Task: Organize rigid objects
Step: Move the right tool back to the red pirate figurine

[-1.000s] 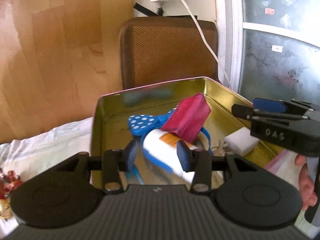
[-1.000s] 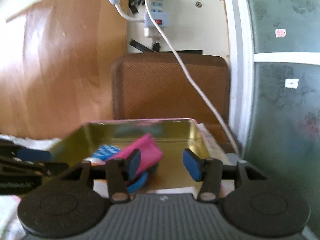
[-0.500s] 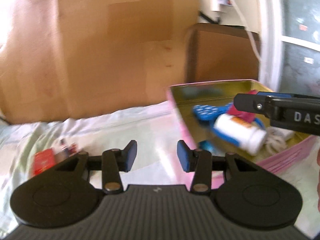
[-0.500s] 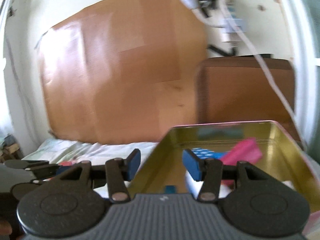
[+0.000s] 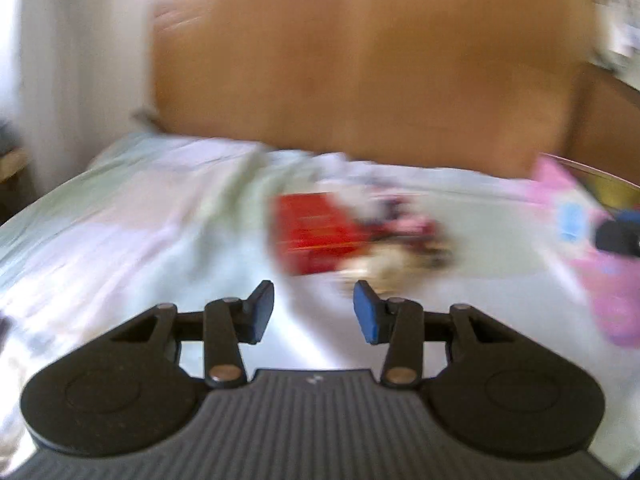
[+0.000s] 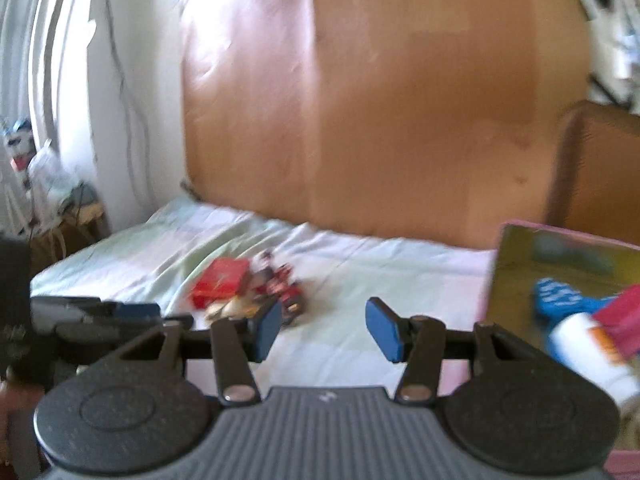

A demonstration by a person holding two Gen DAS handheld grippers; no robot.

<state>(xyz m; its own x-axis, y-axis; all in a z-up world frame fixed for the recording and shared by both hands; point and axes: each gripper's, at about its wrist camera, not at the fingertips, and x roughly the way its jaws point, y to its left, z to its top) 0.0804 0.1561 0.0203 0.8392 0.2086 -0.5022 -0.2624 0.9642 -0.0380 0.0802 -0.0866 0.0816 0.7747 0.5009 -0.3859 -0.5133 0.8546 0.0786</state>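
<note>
Left wrist view: the flat red box point(image 5: 310, 236) is being shown lying on the pale bed sheet point(image 5: 140, 216) just ahead of the empty, wide-open left gripper point(image 5: 314, 312), while the right gripper point(image 6: 320, 326), also wide and empty, is being held farther away.

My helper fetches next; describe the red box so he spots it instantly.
On the pale sheet before the brown board, left of the pink-rimmed tin, lies a small clutter. The red box is its leftmost piece: flat, rectangular and plain red, unlike the jumbled trinkets beside it.
</note>
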